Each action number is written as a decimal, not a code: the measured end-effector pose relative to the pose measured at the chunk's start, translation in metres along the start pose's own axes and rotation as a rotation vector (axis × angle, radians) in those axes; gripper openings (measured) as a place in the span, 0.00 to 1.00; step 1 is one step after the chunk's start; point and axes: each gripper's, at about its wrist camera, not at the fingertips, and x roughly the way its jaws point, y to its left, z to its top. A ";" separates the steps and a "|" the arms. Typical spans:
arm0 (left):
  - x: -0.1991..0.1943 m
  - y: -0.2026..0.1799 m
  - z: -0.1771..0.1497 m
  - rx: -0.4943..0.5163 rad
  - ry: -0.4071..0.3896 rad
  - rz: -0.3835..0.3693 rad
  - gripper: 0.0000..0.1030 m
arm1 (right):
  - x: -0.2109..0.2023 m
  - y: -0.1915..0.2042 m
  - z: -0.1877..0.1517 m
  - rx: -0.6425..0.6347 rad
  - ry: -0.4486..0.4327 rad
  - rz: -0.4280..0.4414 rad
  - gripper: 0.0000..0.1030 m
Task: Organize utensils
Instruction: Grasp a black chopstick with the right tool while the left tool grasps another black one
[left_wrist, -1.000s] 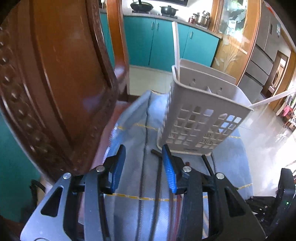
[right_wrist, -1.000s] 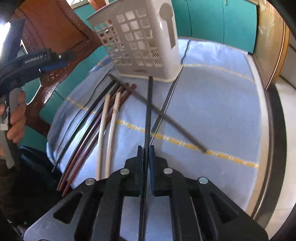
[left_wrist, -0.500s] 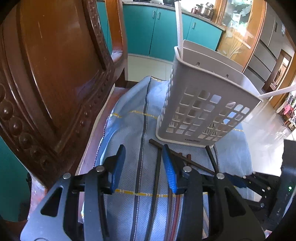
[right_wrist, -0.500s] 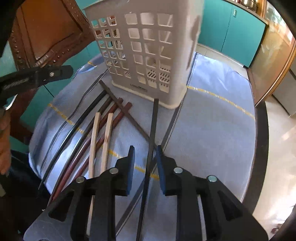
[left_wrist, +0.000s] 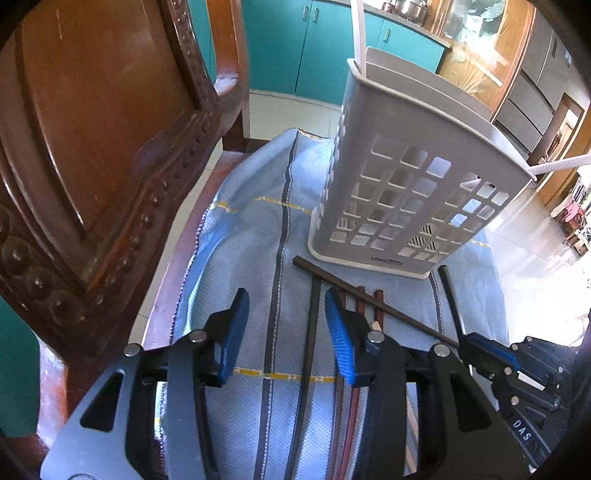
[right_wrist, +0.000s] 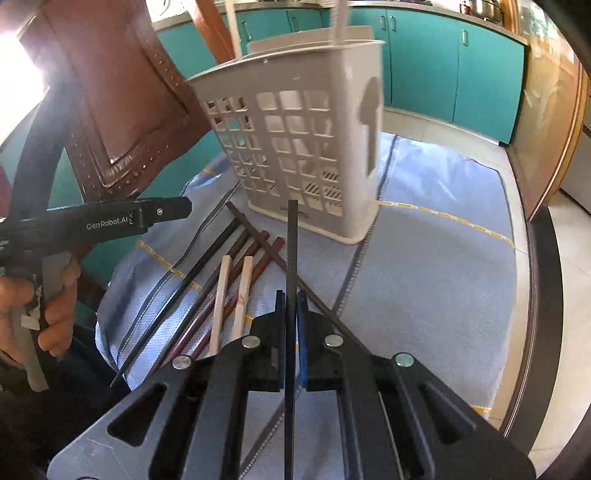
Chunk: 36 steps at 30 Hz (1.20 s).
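**Black chopstick clamped, basket at the far side**

The right tongs (right_wrist: 290, 295) have just closed and now clamp one black chopstick (right_wrist: 291, 243), its tip up against the white basket (right_wrist: 295, 147). The left tongs (left_wrist: 284, 332) stand apart over the blue cloth (left_wrist: 251, 221), holding nothing. On the cloth lie two pale chopsticks (right_wrist: 221, 295) among several dark ones. The desk's right half is free; a wooden chair (left_wrist: 92, 147) crowds the left edge. The left tool reads "GenRobot.AI".

Right gripper (right_wrist: 290, 295) — jaws just closed, clamped on black chopstick (right_wrist: 291, 236); white basket (right_wrist: 295, 147) near cloth's (right_wrist: 424, 258) far edge.
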 end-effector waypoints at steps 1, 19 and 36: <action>0.002 0.000 0.000 -0.003 0.007 -0.007 0.42 | -0.001 -0.003 0.000 0.010 0.002 -0.003 0.06; 0.022 0.035 0.008 -0.186 0.100 -0.195 0.37 | -0.001 -0.016 -0.004 0.059 0.013 -0.033 0.06; 0.053 -0.016 -0.010 0.033 0.167 0.017 0.35 | -0.001 -0.013 -0.007 0.036 0.014 -0.064 0.07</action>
